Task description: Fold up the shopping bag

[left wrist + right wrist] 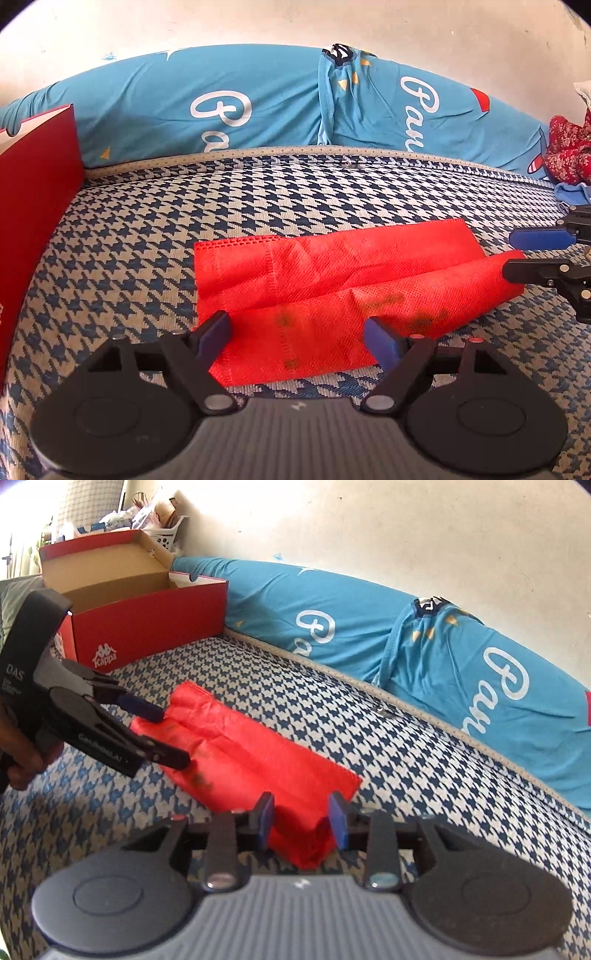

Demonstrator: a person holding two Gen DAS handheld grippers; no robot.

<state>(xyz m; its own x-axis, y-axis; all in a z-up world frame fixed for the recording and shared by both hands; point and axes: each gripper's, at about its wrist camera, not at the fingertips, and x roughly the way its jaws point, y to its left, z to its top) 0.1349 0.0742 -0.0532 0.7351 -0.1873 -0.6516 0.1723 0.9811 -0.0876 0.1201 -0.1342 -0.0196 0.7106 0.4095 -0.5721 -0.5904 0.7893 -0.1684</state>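
Observation:
A red non-woven shopping bag (pixel 332 280) lies folded into a long strip on the blue-and-white houndstooth mat (pixel 147 229). My left gripper (pixel 299 336) is open wide over the strip's near long edge, its fingers straddling the fabric toward the left end. In the right wrist view the left gripper (pixel 173 738) shows open at the far end of the bag (pixel 258 760). My right gripper (pixel 302 819) is open, with the bag's bunched near end between its fingers. From the left wrist view the right gripper (pixel 517 254) brackets the strip's right corner.
An open red Kappa shoebox (pixel 147 624) stands at the mat's left end. A long blue printed pillow (pixel 258 99) lines the white wall behind. Red floral cloth (pixel 569 147) lies at the far right. A person's hand (pixel 22 753) holds the left gripper.

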